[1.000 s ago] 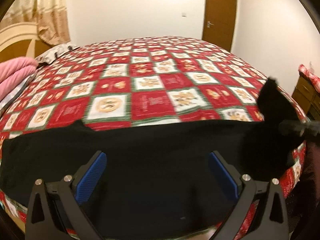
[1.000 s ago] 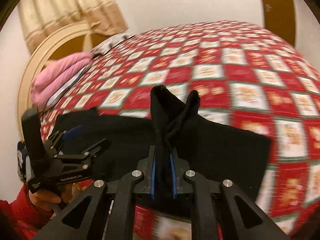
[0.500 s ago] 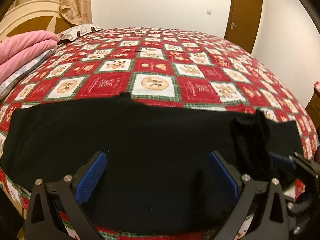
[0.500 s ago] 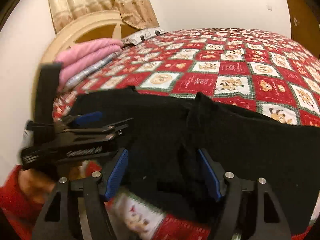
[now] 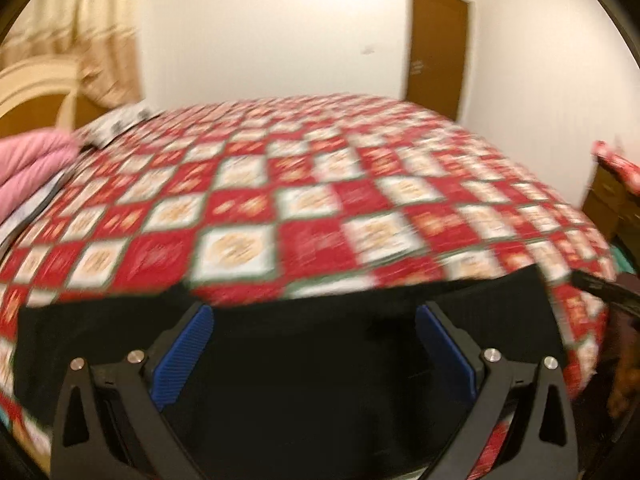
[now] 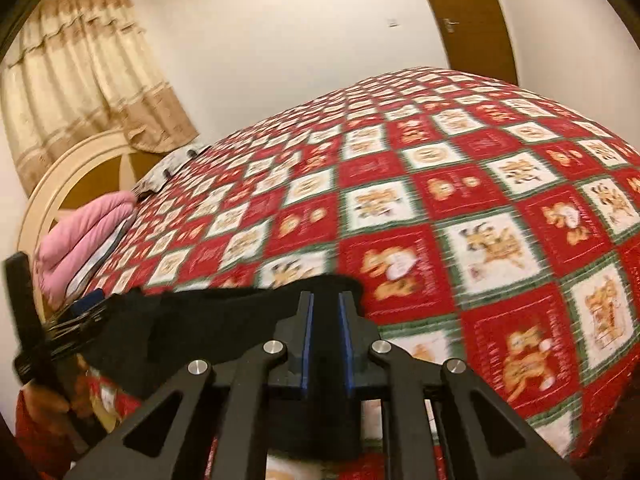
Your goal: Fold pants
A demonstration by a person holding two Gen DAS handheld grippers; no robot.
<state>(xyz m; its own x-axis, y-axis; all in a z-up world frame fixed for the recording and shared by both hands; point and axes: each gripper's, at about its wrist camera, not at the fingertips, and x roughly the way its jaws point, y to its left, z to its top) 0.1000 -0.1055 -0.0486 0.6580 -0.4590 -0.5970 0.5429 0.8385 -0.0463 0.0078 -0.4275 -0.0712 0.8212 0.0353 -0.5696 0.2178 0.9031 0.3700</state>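
Observation:
Black pants (image 5: 304, 364) lie across the near edge of the bed's red patchwork quilt (image 5: 312, 200). My left gripper (image 5: 316, 344) is open, its blue pads spread wide over the pants. My right gripper (image 6: 325, 320) is shut on the pants' right end (image 6: 240, 312), with black cloth pinched between the blue pads. In the right wrist view the left gripper (image 6: 76, 312) sits at the far left edge of the pants, held by a hand in a red sleeve. The left wrist view is blurred.
Pink folded bedding (image 6: 84, 236) lies by the cream headboard (image 6: 68, 176) on the left. A curtain (image 6: 80, 72) hangs behind it. A brown door (image 5: 438, 48) is in the far wall. A wooden dresser (image 5: 612, 200) stands at the right of the bed.
My right gripper was shut on the cloth, opened half a second ago, and is shut on the pants' end again. The left gripper stayed open and shifted over the pants.

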